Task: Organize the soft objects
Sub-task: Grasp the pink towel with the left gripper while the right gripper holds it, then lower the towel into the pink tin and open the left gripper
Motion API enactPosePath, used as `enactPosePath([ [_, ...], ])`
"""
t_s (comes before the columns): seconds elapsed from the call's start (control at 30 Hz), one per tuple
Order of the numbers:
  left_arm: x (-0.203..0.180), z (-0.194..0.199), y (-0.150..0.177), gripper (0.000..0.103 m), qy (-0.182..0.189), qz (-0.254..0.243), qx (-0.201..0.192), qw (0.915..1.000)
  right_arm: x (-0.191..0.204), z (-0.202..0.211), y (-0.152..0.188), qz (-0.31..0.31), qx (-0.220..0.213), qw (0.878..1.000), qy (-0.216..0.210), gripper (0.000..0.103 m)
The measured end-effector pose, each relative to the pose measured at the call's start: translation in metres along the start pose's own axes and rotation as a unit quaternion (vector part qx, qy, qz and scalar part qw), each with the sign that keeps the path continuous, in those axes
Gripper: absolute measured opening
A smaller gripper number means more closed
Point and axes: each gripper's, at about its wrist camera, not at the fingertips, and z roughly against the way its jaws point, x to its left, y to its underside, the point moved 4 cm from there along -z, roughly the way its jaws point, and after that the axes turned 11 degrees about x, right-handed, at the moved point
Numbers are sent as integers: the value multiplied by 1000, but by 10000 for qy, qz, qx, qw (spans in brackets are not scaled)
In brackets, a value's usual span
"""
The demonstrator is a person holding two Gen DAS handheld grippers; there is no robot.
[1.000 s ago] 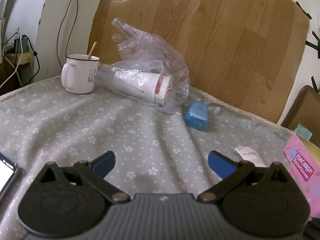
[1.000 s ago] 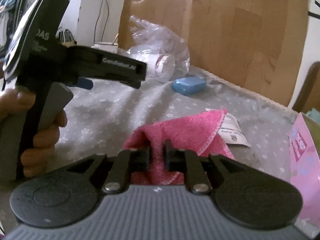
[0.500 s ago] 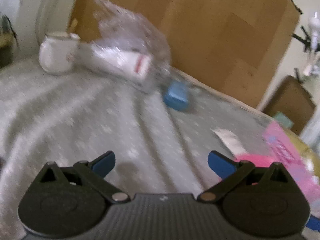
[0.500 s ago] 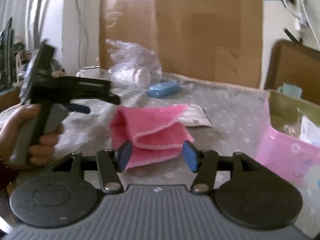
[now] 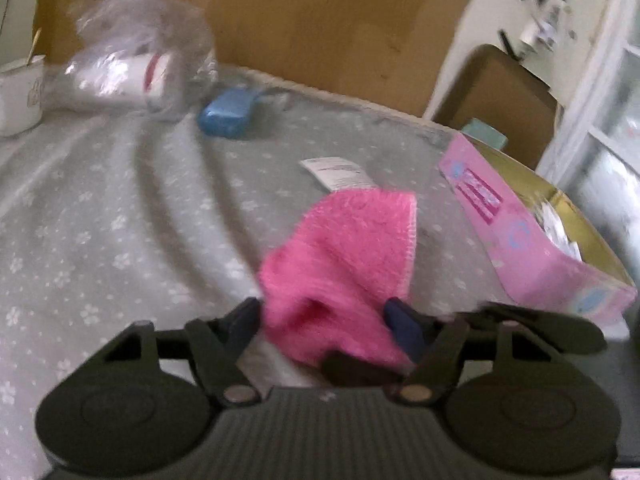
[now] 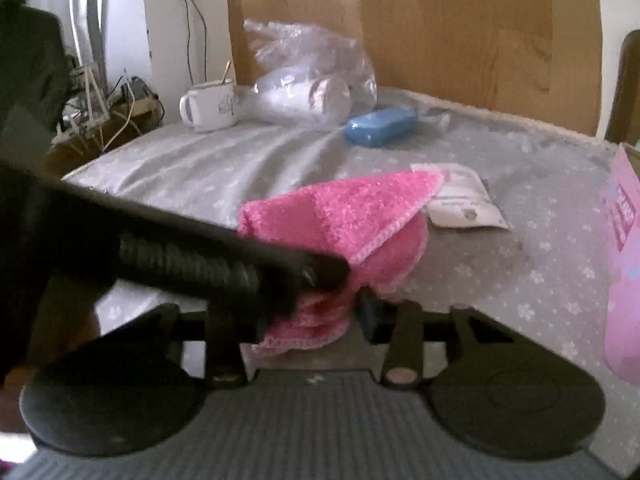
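Left wrist view: pink towel [image 5: 352, 248], long axis toward pink box [image 5: 532, 248].

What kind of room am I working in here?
Probably a lived-in home room: a table under a floral cloth, a mug, a pink towel and a tangle of cables by the wall.

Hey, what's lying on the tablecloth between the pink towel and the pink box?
In the left wrist view, nothing: only bare flowered tablecloth separates the pink towel from the pink box. The white paper slip lies behind the towel, not between them.
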Motion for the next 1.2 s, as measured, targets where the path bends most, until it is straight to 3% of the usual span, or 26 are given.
enactPosePath([
  [0.07,-13,5,3,53,18,-152,-22,9999,-1,7,2,36,-212,9995,248,29],
  [0.23,-53,20,-9,53,462,-437,-166,9978,-24,53,5,-95,-1078,9893,976,28],
  [0.37,-120,23,-29,53,818,-1113,-428,9895,-64,98,9,-366,-1583,9708,1764,28],
  [0.5,-198,9,-47,57,1266,-1664,-366,9772,-119,139,21,-893,-1766,9513,2363,28],
  [0.53,-215,3,-50,66,1387,-1756,-306,9742,-131,146,24,-1010,-1775,9464,2501,29],
  [0.57,-233,-3,-53,86,1471,-1828,-236,9718,-145,150,26,-1119,-1762,9399,2701,35],
  [0.6,-249,-11,-55,93,1490,-1882,-160,9706,-159,149,28,-1188,-1700,9316,2986,51],
  [0.67,-267,-29,-60,95,1221,-1933,-145,9734,-192,134,34,-1322,-1116,9122,3714,84],
  [0.7,-270,-36,-61,94,1008,-1911,-195,9762,-208,129,42,-1497,-799,9012,3988,80],
  [0.73,-269,-43,-63,94,849,-1853,-193,9788,-217,132,51,-1665,-755,8971,4021,78],
  [0.8,-257,-42,-64,95,870,-1628,-209,9826,-223,144,68,-1993,-999,8959,3844,79],
  [0.87,-236,-34,-66,95,776,-1521,-443,9843,-224,151,77,-2157,-1153,8904,3839,79],
  [1.03,-180,-24,-67,95,303,-1110,-676,9911,-200,161,86,-2278,-1719,8766,3875,79],
  [1.13,-137,-18,-56,95,-96,-877,-743,9933,-174,166,77,-2145,-2155,8782,3692,79],
  [1.2,-102,-19,-45,95,-441,-700,-713,9940,-148,166,71,-1927,-2399,8919,3315,79],
])
